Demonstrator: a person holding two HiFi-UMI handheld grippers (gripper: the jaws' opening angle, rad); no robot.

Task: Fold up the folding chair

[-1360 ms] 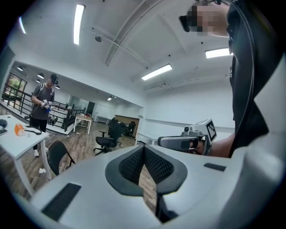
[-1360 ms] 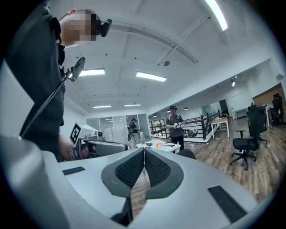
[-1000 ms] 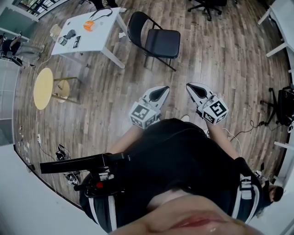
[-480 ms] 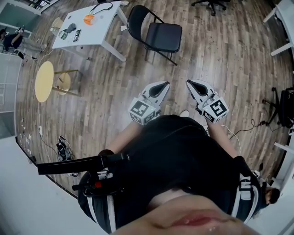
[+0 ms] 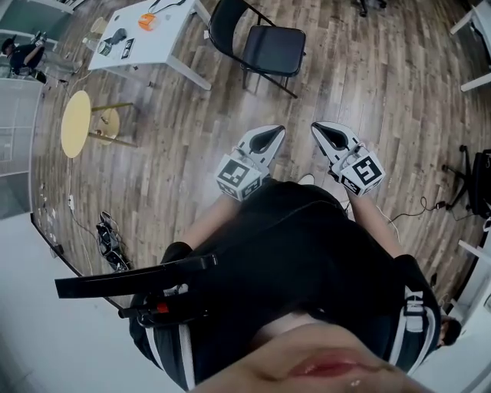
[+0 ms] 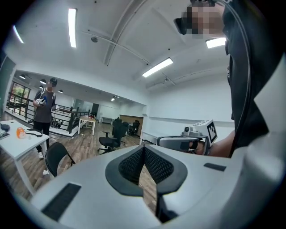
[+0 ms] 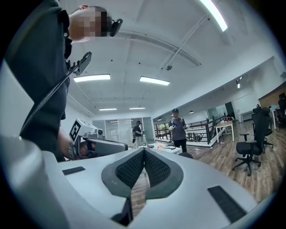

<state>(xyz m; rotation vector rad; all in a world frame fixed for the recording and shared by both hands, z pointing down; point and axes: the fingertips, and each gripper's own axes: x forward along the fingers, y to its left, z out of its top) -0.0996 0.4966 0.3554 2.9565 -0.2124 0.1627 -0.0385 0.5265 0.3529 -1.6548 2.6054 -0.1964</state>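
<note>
Left gripper [image 5: 275, 132]: I had it clenched with nothing between the jaws, nose toward 12 o'clock.
Right gripper [image 5: 317, 127]: likewise clamped shut and empty, just beside the left one.
Folding chair [image 5: 265, 47]: it stood unfolded on the wooden floor at 12 o'clock in the head view, well apart from both grippers. The white table [image 5: 157, 42] sat close at its 9 o'clock.
Build: black padded seat [image 5: 275, 49], curved backrest [image 5: 225, 19] and thin dark tube legs.
Handling, as I judged it: stiff frame, moderately weighty for two pinch grips. The painted tube was probably slick, and the seat pad soft enough to yield.
Where I meant to hold: one gripper on the top rim of the backrest to steady it, the other under the seat's front edge to swing it up.
Risk I saw: the chair could skate on the floor or tip if the backrest were not braced.
</note>
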